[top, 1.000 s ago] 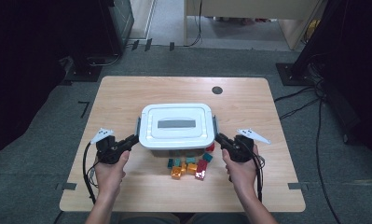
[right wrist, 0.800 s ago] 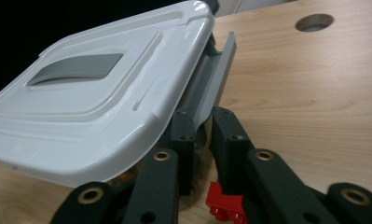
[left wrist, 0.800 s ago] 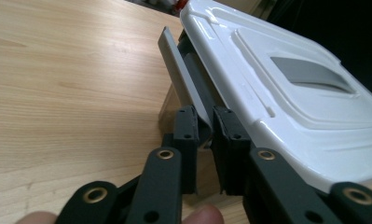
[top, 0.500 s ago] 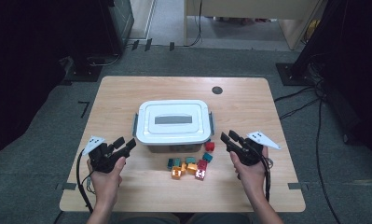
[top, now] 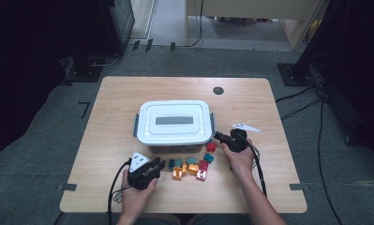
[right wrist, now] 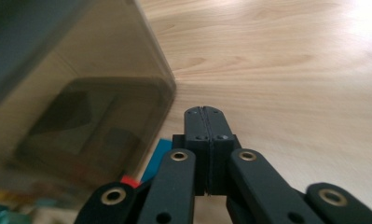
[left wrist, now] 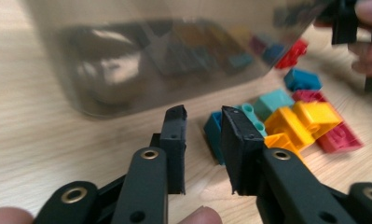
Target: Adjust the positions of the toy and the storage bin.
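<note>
Left gripper [left wrist: 202, 128] closing, narrow gap, empty; right gripper [right wrist: 206, 114] closed, empty.

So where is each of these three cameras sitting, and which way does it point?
High view: above the person's side, looking forward and down on the light wooden table; forearms, both hands.
Left gripper view: rides the left gripper, facing the small coloured plastic bricks; a fingertip below.
Right gripper view: rides the right gripper, jaws together, beside the clear plastic box with a white lid.
All three share that box.
</note>
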Available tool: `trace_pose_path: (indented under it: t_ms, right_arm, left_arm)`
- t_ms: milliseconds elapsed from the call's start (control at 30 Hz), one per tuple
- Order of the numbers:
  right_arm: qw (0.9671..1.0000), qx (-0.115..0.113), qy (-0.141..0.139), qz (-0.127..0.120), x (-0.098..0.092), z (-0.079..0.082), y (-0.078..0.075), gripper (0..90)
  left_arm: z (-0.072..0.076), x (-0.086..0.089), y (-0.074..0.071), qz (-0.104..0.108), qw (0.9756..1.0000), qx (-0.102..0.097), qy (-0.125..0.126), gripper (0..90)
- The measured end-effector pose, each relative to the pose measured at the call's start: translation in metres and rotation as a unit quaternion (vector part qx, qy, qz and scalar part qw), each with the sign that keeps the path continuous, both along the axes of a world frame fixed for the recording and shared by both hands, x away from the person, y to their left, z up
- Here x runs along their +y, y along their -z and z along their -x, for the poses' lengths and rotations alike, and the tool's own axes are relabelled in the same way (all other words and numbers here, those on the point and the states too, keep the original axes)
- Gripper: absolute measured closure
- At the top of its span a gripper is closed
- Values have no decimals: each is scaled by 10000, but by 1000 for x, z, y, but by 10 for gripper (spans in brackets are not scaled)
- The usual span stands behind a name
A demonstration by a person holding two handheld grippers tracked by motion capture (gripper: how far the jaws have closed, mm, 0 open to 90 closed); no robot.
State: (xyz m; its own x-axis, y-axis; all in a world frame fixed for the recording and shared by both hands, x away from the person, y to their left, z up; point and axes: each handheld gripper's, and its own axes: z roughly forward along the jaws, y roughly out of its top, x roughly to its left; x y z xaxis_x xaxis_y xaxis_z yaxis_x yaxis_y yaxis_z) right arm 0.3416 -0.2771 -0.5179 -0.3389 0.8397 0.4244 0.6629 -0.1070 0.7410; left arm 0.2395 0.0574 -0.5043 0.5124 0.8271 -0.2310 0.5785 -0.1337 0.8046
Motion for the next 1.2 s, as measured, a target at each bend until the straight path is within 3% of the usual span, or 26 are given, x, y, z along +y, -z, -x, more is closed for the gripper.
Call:
trace_pose_path:
  t_ms: [67,200,233,333,767,800,867,933,1000,1067,1133,1167,1200]
  right_arm:
    - [9997,112,-195,3,5,-8,4,900]
    - [9994,242,-235,21,8,-15,9,900]
    - [9985,377,-366,-134,10,-16,11,900]
    - [9970,464,-569,-239,10,-14,12,900]
    - [9901,688,-1087,-568,3,25,16,900]
    - [9884,719,-1176,-643,3,35,17,900]
    - [9895,638,-1088,-709,1,44,16,900]
    - [9919,501,-831,-820,-5,45,14,900]
    - [9942,333,-559,-856,-11,40,11,900]
    - [9947,318,-461,-859,-10,33,9,894]
    - [9959,306,-538,-667,-5,27,9,875]
    - [9968,327,-576,-445,-2,24,10,874]
    - [9968,416,-598,-342,1,24,12,874]
  left_arm:
    - [-2,-6,3,-82,10000,40,-14,737]
    - [-4,-12,7,-144,9998,141,-5,739]
    - [-3,-17,9,-166,9997,162,75,732]
    - [-2,-24,10,-178,9994,226,188,724]
    - [6,-51,12,-258,9962,268,782,703]
    - [8,-51,11,-237,9962,245,806,695]
    - [7,-48,9,-161,9971,192,717,682]
    - [5,-47,9,-108,9983,176,550,677]
    - [3,-46,9,-99,9988,167,460,666]
    - [-1,-46,8,-8,9994,170,309,665]
    - [-4,-48,8,12,9994,214,280,663]
    - [-4,-48,8,12,9994,214,280,660]
    - [-5,-50,8,-82,9995,208,238,654]
